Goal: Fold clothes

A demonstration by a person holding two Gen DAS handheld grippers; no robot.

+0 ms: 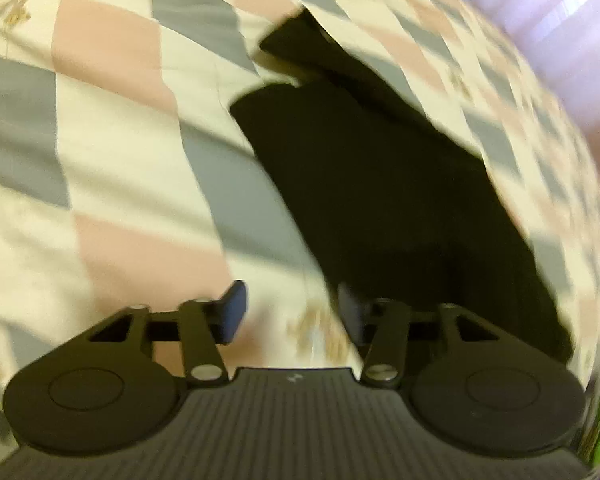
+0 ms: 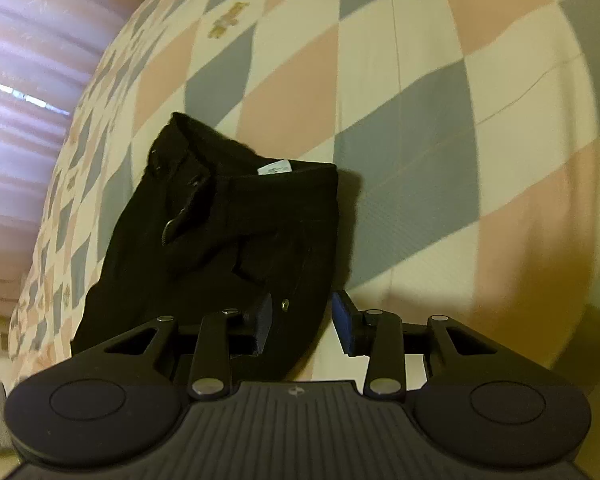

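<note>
Trousers (image 2: 228, 232) flat on checked bedspread (image 2: 420, 92), waistband far end, long axis running twd right gripper (image 2: 302, 316); both grippers wide, empty. Left gripper (image 1: 290, 316) beside leg edge.

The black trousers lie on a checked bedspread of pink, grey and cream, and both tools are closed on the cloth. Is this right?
Not quite. The black trousers do lie on the pink, grey and cream checked bedspread, but both wrist views show the left tool and right tool open, gripping nothing.
</note>
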